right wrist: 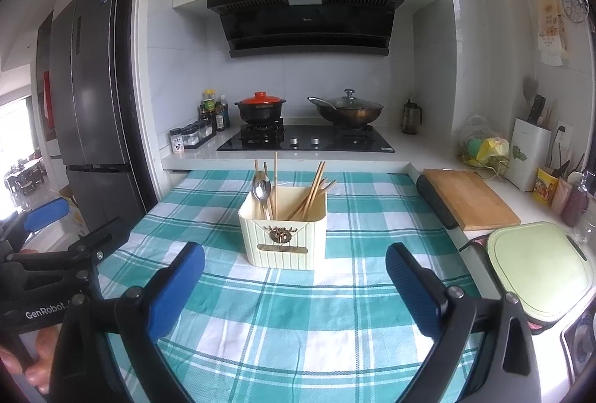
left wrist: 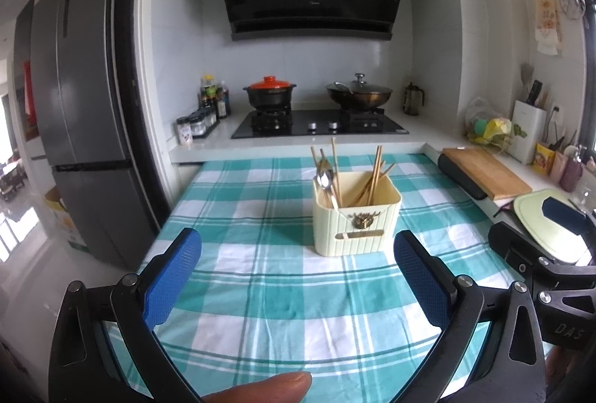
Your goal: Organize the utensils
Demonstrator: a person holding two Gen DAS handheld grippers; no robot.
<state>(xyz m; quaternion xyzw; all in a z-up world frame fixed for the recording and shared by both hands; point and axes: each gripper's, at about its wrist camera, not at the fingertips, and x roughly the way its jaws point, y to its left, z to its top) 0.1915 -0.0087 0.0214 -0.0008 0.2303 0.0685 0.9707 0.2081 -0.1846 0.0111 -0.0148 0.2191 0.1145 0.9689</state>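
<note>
Left hand-held gripper (left wrist: 298,265) agape, empty, lower frame over checked worktop (left wrist: 260,291). Cream utensil holder (left wrist: 357,216) centre frame, spoons (left wrist: 325,175) left side, chopsticks (left wrist: 374,175) right. Right hand-held gripper (right wrist: 295,272) also agape, empty.

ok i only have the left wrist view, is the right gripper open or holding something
observer: the right gripper is open, its fingers wide apart with nothing between them, and it points at the cream utensil holder.
operator: that gripper blocks the green board for me, anything on it
observer: no, the right wrist view shows the whole top of the green board, and nothing lies on it.
</note>
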